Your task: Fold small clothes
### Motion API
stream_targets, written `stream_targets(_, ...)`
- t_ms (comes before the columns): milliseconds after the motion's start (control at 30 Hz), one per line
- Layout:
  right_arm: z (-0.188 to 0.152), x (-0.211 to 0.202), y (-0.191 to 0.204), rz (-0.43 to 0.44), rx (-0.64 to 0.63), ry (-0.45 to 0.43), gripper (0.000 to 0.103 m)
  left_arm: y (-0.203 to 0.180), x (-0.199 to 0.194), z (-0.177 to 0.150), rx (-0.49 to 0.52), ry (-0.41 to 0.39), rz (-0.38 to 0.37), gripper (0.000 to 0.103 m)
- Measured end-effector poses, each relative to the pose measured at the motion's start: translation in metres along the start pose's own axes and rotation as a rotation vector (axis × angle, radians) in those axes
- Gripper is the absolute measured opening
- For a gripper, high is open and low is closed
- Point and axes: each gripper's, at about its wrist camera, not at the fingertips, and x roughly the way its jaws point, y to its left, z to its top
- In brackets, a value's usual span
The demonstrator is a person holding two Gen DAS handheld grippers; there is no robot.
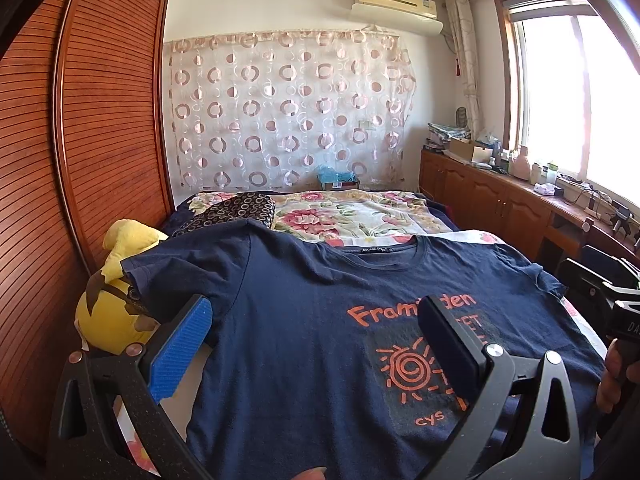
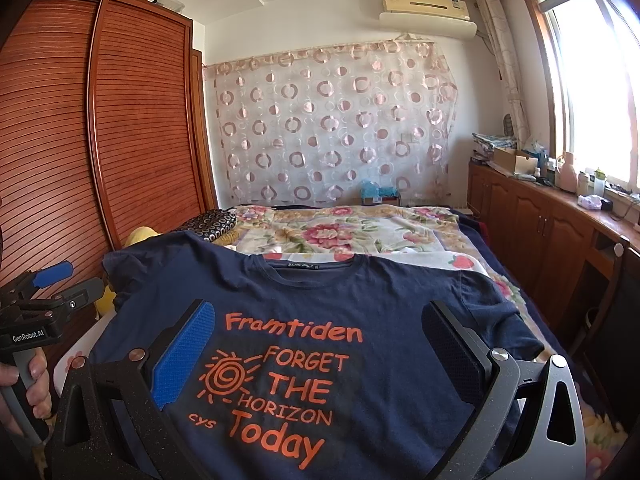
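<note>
First, from the left wrist view, the left claw (image 1: 316,336) is spread wide and holds nothing — below it the navy T-shirt (image 1: 304,320) lies flat on the bed (image 1: 360,212), front side up, beside a yellow plush toy (image 1: 112,304). From the right wrist view, the right claw (image 2: 320,344) is also spread (nothing between its fingers) over the shirt's orange print (image 2: 280,384).

Navy T-shirt (image 2: 360,300), orange print; floral bedspread (image 2: 352,228).
</note>
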Motion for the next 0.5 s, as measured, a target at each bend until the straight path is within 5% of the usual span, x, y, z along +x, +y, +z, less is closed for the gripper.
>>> stream_targets(500, 0.000, -0.001, 0.001, -0.001, -0.002, -0.001, 0.103, 0.013, -0.005, 0.016, 0.000, -0.011, 0.000, 0.103)
